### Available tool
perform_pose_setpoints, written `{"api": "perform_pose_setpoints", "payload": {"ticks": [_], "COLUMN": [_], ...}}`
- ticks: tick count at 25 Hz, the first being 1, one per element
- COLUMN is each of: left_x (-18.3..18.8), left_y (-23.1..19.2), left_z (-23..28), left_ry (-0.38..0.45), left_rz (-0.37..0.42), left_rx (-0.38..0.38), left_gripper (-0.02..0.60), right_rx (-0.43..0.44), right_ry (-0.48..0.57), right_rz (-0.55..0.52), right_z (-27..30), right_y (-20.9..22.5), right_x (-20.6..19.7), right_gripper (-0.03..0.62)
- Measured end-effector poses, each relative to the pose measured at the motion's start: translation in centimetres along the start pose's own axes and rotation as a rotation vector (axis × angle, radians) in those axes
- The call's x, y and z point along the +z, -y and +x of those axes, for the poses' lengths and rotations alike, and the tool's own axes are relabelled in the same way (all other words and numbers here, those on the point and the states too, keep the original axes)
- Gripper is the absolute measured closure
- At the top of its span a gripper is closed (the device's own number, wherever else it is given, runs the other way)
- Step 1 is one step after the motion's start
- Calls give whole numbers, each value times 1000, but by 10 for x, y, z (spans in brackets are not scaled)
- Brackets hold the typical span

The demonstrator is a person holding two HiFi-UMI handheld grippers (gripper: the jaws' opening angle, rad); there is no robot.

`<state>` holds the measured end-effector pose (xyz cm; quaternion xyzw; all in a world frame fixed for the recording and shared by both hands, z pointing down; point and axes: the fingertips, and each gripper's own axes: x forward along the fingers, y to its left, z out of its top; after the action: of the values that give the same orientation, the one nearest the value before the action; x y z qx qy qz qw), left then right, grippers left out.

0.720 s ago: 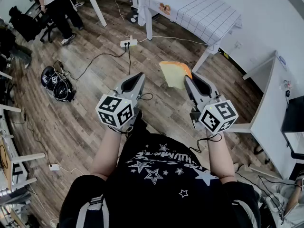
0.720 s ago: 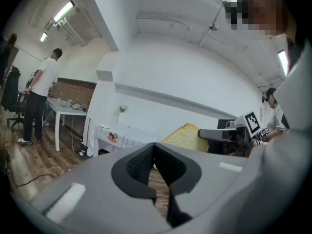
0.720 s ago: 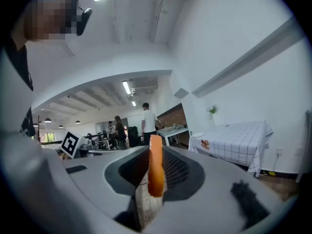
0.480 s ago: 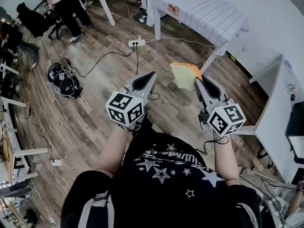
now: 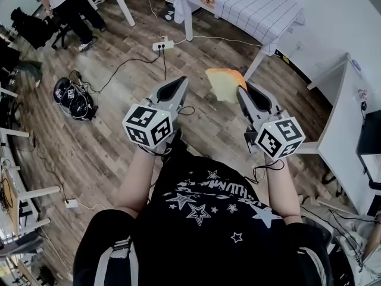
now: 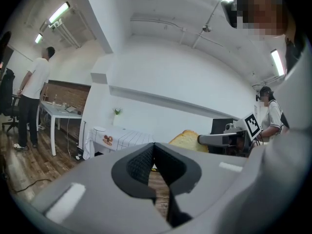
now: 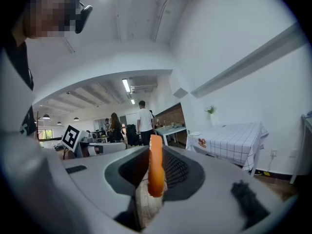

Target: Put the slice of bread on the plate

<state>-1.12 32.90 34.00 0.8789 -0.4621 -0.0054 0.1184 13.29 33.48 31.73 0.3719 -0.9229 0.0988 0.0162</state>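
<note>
- Grey right gripper clamps a pale, orange-crusted bread slice, well short of the white checked-cloth table.
- Grey left gripper, equally short of that table, is closed and empty.

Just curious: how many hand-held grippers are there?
2. The left hand-held gripper, shut and empty, at the head view's left; the right hand-held gripper beside it, pinching the slice of bread.
</note>
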Motion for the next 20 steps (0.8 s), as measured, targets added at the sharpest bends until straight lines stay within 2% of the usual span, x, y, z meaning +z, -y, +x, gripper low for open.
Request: {"api": "perform_pose_setpoints", "payload": {"ticks": [12,20], "left_x": [-20,-31], "left_y": [19,-10], "left_z": [11,22], "left_ry": [-66,-107], "left_rz": [21,13], "left_rx": [-11,37], "left_gripper": [574,574], "right_rx": [-6,-39], "right_ry": [-2,-20], "right_rz": [-2,37], "right_z": [-19,3], "right_y": [8,38], "right_x": [-12,-25], "right_gripper": [505,504]}}
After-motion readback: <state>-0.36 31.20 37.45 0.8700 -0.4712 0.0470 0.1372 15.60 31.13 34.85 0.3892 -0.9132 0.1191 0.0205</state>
